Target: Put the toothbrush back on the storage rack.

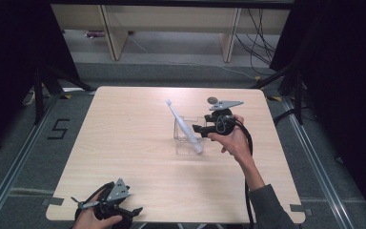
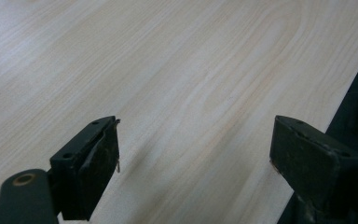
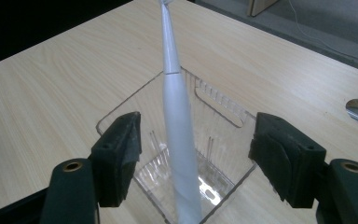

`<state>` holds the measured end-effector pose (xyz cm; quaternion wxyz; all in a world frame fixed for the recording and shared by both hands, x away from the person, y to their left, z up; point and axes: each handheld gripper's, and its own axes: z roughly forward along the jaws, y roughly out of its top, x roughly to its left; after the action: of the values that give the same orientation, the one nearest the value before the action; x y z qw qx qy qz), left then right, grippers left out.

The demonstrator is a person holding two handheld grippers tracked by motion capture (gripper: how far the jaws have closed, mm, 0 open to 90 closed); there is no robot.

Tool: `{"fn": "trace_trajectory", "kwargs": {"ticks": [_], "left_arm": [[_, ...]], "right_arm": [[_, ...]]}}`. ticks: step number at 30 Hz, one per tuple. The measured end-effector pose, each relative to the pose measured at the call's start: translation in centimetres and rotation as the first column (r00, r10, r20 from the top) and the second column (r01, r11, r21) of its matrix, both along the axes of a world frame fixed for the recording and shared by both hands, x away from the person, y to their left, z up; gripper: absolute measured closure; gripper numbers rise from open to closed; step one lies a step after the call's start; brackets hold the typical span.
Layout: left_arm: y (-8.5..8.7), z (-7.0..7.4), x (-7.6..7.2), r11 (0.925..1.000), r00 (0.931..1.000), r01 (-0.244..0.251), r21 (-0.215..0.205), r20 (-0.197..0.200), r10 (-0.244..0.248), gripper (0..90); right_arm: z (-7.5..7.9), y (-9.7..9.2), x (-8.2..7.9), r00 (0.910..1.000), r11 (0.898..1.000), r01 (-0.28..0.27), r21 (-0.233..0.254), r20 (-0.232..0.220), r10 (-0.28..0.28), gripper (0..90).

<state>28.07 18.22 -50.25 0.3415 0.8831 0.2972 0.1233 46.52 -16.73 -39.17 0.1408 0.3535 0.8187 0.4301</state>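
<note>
Toothbrush (image 3: 179,140) leans in the clear cup (image 3: 223,116), framed by the released right tongs (image 3: 193,154); left tongs (image 2: 193,158) idle released at the table's (image 1: 124,143) seven o'clock; next likely closing on the handle.

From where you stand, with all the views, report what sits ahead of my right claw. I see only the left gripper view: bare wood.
Observer: A white electric toothbrush leans in a clear plastic container.
Operator: Give me the claw's state.
Observer: The right claw is open, one jaw on each side of the toothbrush handle, touching nothing.
Operator: State where the brush head points.
Observer: Up and to the table's left, in the high view.
</note>
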Motion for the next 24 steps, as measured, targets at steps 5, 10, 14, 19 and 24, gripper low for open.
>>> {"fn": "trace_trajectory", "kwargs": {"ticks": [5,10,14,19,24], "left_arm": [[0.0,0.0,-0.1,1.0000,1.0000,-0.002,-0.008,-0.003,0.002,15.0],[0.0,0.0,0.0,1.0000,1.0000,-0.004,-0.001,0.000,0.004,15.0],[0.0,0.1,-0.1,1.0000,1.0000,-0.002,-0.003,0.001,0.002,15.0],[0.0,0.0,-0.1,1.0000,1.0000,0.000,-0.001,0.000,0.000,15.0],[0.0,0.0,0.0,1.0000,1.0000,-0.001,0.001,-0.001,0.001,15.0]], "right_arm": [[0.0,-0.3,-0.2,0.9998,1.000,-0.015,0.002,0.014,0.015,32.0],[0.0,-0.6,-0.6,1.0000,1.000,0.001,-0.004,0.009,-0.001,31.4],[-0.1,-1.1,-0.9,0.9997,1.000,0.015,-0.014,-0.016,-0.016,31.1],[0.1,-1.8,-1.4,0.9998,0.999,0.020,-0.026,-0.003,-0.020,30.8],[0.0,-2.3,-1.9,0.9995,1.000,0.027,-0.015,-0.013,-0.027,29.7]]}}
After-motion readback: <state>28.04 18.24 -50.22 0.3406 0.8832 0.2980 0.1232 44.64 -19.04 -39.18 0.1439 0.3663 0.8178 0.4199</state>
